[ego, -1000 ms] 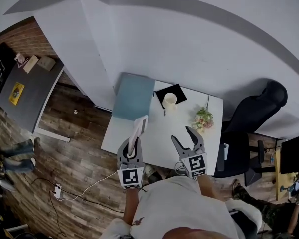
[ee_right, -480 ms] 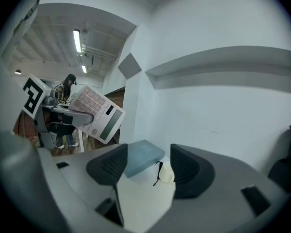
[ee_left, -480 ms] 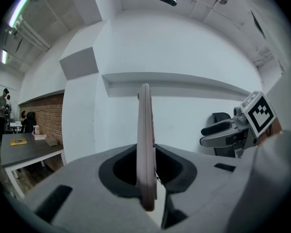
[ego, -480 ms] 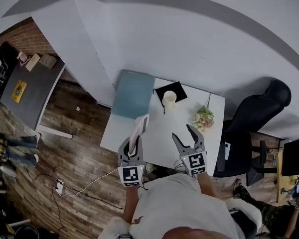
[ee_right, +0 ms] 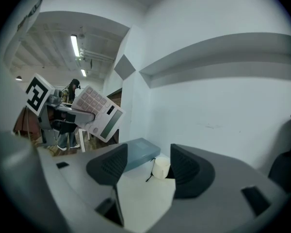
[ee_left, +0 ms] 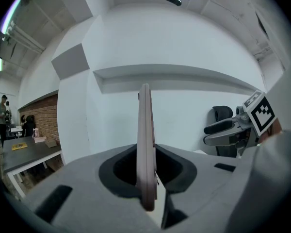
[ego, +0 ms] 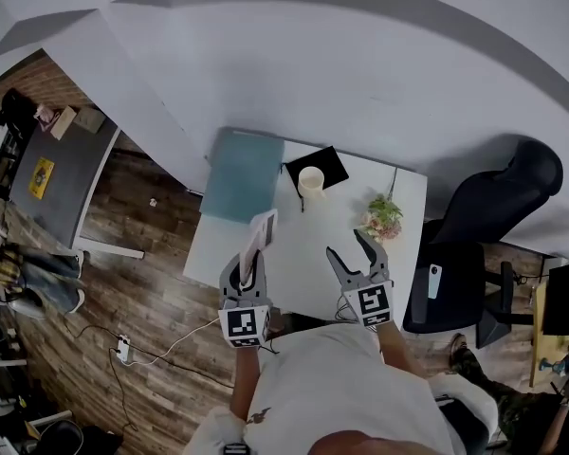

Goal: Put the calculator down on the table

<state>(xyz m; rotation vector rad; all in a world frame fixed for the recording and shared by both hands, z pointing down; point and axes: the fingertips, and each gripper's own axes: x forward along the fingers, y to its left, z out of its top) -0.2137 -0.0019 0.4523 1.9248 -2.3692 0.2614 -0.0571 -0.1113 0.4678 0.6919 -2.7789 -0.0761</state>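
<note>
Change: the left gripper (ego: 250, 271) and the right gripper (ego: 347, 250) are edging in over the near edge of the table (ego: 308, 254). The table's things are sitting slightly higher in the head view than a second ago. The grip itself is staying as it was.

Meaning for the task: the approach is under way, I judge, but the calculator (ego: 259, 239) is not yet resting on the table. The lowering and the release are still to come.

Calculator: it is standing on edge in the air at 12 o'clock from the left gripper, over the left part of the table. The blue box (ego: 242, 173) is lying at 12 o'clock beyond it and the cup (ego: 310, 180) at 1 o'clock. From the right gripper view its keys are facing right, tilted (ee_right: 98, 111).

Left gripper: the jaws are clamping the calculator's lower end, seen edge-on between them (ee_left: 145, 149).

Right gripper: the jaws are standing wide with nothing between them (ee_right: 148, 166). Only the bare table and the far cup (ee_right: 161, 168) are showing through the gap.

Pose: both grippers are pointing away from the person, nearly level and dipping slightly, side by side and well apart. The flowers (ego: 382, 218) are sitting at 1 o'clock from the right one.
</note>
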